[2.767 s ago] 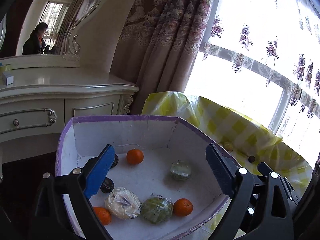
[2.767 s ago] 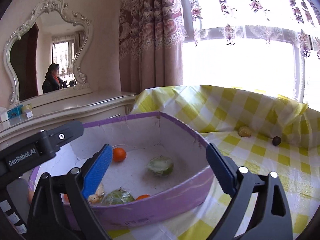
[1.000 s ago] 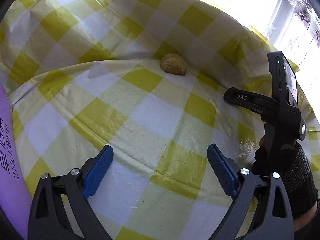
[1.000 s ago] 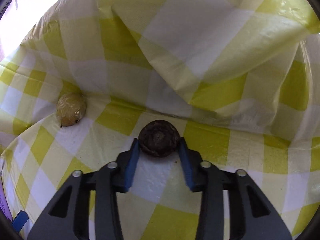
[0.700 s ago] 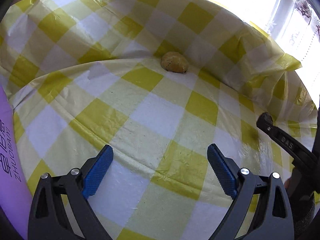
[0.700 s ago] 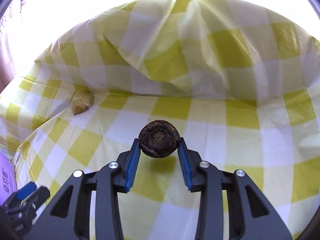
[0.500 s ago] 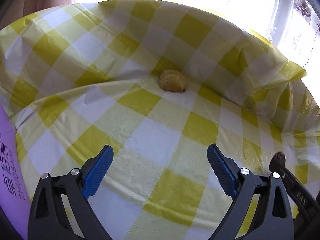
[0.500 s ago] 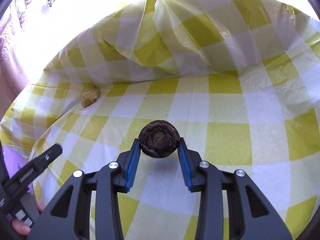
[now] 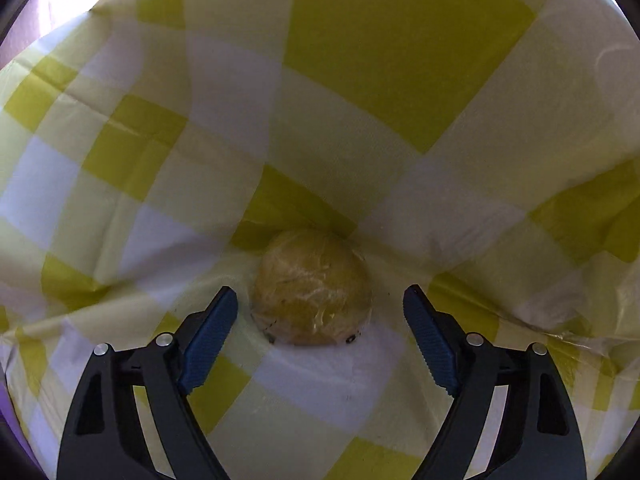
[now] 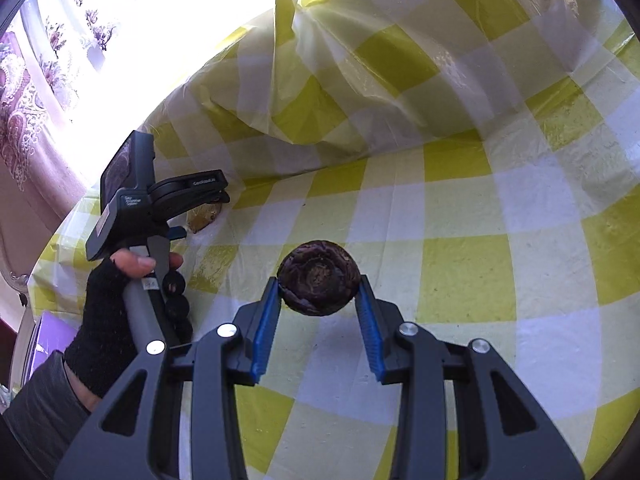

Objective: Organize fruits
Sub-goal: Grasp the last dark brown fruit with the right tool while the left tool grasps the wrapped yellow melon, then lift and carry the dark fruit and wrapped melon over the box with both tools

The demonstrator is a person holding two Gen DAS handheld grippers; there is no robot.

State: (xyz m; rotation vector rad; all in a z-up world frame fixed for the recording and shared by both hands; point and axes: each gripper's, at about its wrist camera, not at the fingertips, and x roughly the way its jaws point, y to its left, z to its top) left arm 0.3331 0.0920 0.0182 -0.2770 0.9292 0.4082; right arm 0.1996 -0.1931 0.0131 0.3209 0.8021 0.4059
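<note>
The right gripper has its fingers clamped on a dark, wrinkled round fruit, purplish brown and perhaps a passion fruit, and carries it clear of the yellow-and-white checked cloth that covers the bench; so this piece is picked up but not yet put away. The left gripper is at the other loose piece, a yellowish round fruit wrapped in clear film that lies on the cloth at the foot of the fold where the cloth rises. Its fingers have just been closing and now stand fairly wide on either side of the fruit, with a gap visible on both sides, so nothing is gripped there yet. From the right wrist view the left gripper sits low over that same fruit, held by a hand in a dark fingerless glove, and a sliver of a purple box shows at the far left edge. What remains, as I judge it, is to close the left fingers on the wrapped fruit, lift it, and bring both pieces over to wherever the fruit is being gathered, probably that purple box, whose inside cannot be seen here.
</note>
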